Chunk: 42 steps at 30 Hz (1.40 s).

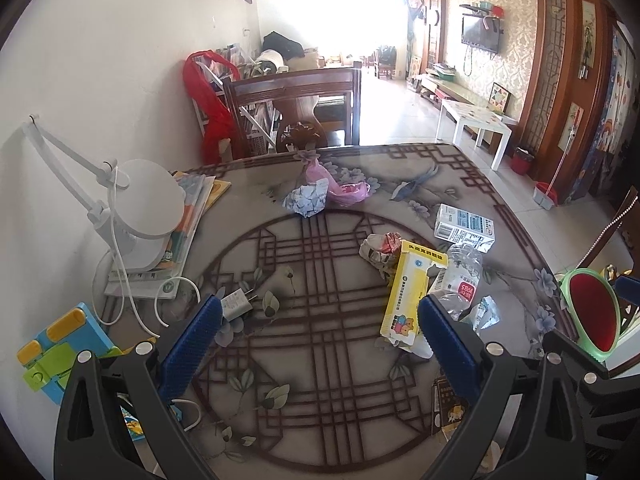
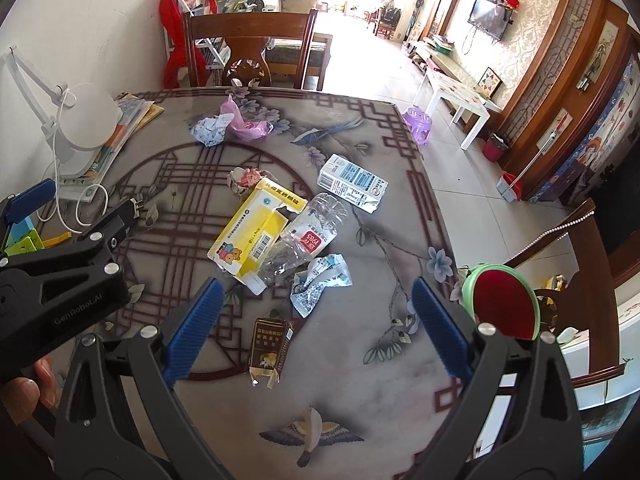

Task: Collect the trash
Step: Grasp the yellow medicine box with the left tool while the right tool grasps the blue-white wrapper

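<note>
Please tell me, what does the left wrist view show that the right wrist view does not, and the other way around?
Only the left wrist view: the white charger plug.
Only the right wrist view: the purple stool, the whole brown packet, and the left claw seen from outside.
Both: open blue-padded fingers, the yellow box, clear bottle, white carton, desk lamp.

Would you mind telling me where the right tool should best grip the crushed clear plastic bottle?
Probably across the labelled middle of the bottle, coming from above. It lies flat and diagonal, its lower end resting over the yellow box, so the crushed waist is the narrowest free span for the open right tool.
</note>
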Available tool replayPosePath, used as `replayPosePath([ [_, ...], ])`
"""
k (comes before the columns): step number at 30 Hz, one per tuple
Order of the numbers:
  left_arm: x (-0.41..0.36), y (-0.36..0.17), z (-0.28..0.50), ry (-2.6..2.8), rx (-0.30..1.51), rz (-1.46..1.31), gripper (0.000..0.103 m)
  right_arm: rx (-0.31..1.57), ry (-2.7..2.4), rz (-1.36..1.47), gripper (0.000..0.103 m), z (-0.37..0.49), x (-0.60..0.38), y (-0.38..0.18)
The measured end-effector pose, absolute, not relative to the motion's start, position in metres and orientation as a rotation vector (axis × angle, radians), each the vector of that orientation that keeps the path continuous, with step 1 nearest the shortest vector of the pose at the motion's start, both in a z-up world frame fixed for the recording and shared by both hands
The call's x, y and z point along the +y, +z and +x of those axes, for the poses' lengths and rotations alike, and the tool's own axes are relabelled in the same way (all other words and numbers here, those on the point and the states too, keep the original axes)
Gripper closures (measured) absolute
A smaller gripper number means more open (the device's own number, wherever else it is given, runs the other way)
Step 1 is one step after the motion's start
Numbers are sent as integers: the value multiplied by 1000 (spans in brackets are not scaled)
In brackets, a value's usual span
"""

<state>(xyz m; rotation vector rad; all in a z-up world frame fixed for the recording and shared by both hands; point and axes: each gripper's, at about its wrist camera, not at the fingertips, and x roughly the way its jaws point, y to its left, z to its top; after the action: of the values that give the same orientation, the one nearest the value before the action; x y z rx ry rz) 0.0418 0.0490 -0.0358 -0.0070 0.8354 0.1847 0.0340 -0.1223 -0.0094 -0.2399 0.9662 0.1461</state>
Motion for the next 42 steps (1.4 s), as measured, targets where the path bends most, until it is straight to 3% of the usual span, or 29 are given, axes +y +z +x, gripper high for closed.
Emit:
replayPosePath([
  [7, 65, -65, 53, 164, 896, -77, 9, 995, 217, -167, 8, 55, -135, -40],
  [12, 73, -90, 60, 144, 958, -116, 10, 1092, 204, -127, 8, 83, -154, -98],
  [17, 73, -109, 73, 110, 1005, -143, 12, 1203, 218, 117, 10, 119, -177, -151],
  [19, 68, -113, 78, 101, 1012, -130, 14, 1229, 201, 184, 17, 132, -181, -169],
  [26, 51, -128, 103, 18, 1031, -135, 15, 1300, 220, 212, 60, 145, -172, -205],
  [28, 44, -137, 117, -19, 1047, -146, 15, 1283, 239, 222, 83, 138, -173, -199],
  [34, 29, -177, 163, -55, 1133, -168, 29, 1175, 204, 149, 86, 107, -189, -157],
  [42, 12, -202, 174, -104, 1199, -216, 29, 1068, 141, -43, 86, 74, -188, -105],
])
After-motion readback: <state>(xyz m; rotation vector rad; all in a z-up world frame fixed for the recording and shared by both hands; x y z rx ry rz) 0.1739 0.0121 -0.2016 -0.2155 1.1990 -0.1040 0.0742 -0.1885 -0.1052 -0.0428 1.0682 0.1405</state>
